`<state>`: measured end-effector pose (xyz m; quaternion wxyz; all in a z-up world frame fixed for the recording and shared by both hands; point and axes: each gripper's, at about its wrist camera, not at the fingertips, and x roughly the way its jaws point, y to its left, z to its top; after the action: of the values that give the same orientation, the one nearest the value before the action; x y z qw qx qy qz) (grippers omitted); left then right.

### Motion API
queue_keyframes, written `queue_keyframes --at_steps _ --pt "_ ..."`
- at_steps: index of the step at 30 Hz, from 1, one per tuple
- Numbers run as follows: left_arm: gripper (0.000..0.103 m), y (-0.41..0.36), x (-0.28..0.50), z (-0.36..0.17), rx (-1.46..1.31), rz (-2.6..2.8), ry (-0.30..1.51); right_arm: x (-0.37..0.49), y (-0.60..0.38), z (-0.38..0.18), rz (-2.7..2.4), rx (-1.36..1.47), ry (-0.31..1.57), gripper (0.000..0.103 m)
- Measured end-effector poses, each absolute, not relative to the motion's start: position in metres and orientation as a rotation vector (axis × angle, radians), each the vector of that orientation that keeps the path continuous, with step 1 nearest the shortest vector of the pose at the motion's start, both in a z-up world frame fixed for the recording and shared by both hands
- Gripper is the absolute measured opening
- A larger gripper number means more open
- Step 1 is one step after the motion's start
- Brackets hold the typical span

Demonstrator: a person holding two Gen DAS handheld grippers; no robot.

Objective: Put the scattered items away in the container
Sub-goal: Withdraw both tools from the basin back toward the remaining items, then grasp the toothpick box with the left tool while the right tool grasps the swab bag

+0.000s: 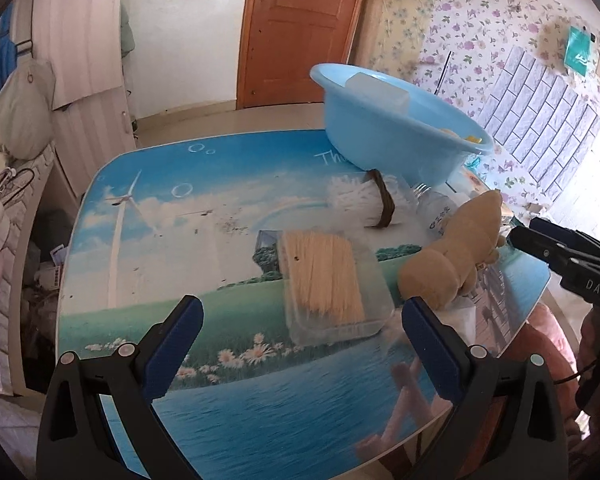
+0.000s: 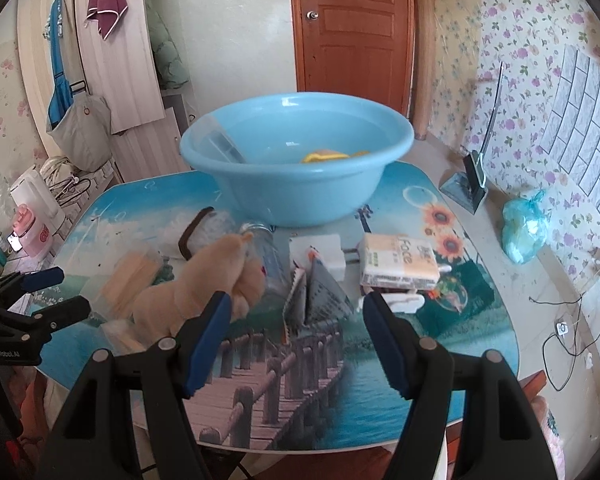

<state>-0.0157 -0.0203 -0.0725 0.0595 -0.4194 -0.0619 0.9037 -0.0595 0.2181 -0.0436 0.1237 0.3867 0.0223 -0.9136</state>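
Both grippers hover above the worktop [image 1: 260, 420], side by side and apart. The left gripper [image 1: 302, 354] has its jaws spread wide with nothing between them. The right gripper [image 2: 298, 338] likewise has its jaws parted and empty, angled forward and down.

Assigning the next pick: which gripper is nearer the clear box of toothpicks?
Left. The left gripper is open right in front of the clear box of toothpicks. The right gripper is open off to its right, past the plush toy.
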Motion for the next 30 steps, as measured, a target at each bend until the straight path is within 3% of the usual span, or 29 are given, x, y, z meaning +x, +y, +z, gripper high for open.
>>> queue_keyframes --at_steps 12,30 --pt "0.100 -0.052 0.008 -0.091 -1.294 2.738 -0.311 -0.048 0.213 -0.052 -2.605 1.138 0.025 0.068" --pt "0.100 -0.049 0.007 -0.094 -1.292 2.708 -0.326 -0.020 0.160 -0.069 -2.331 1.133 0.101 0.065"
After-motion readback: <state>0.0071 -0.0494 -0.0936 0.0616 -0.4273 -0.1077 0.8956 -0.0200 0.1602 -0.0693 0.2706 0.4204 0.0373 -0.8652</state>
